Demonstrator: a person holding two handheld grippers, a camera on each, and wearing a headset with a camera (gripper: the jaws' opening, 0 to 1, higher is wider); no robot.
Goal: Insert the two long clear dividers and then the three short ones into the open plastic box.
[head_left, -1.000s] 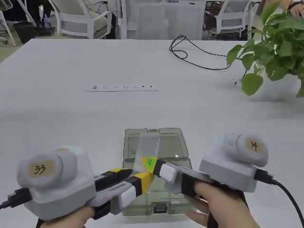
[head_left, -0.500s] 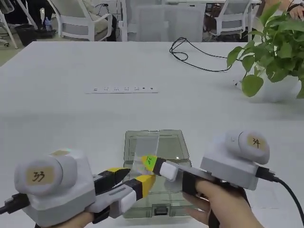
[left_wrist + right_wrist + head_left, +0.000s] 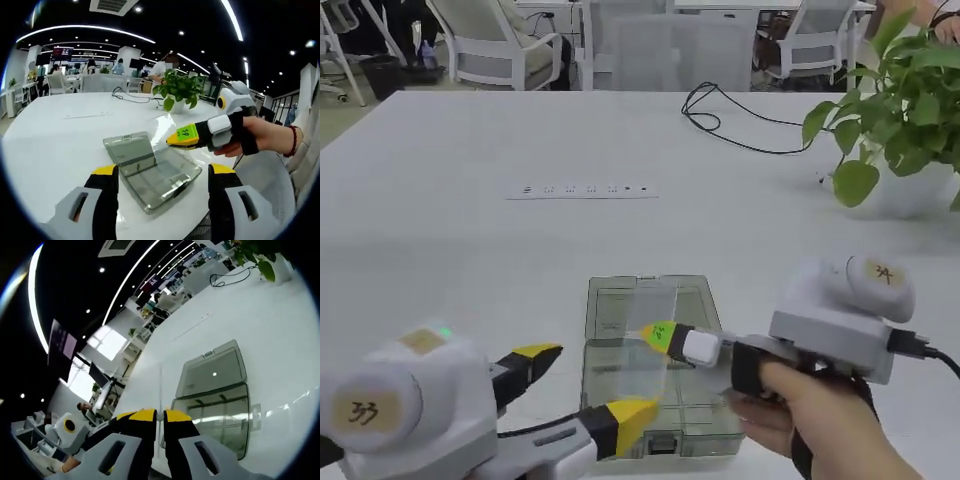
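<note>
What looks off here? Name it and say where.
Nothing stands out. The right claw holds a clear divider over the open plastic box, not yet seated; the left claw is open near the box. No spill or damage shows.

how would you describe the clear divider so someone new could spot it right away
On the white table, look to the near edge for the open, grey-tinted plastic box. Held over it, pinched in the right gripper, is the clear divider: a thin, flat, colourless sheet, far paler than the tinted box and lid behind it.
</note>
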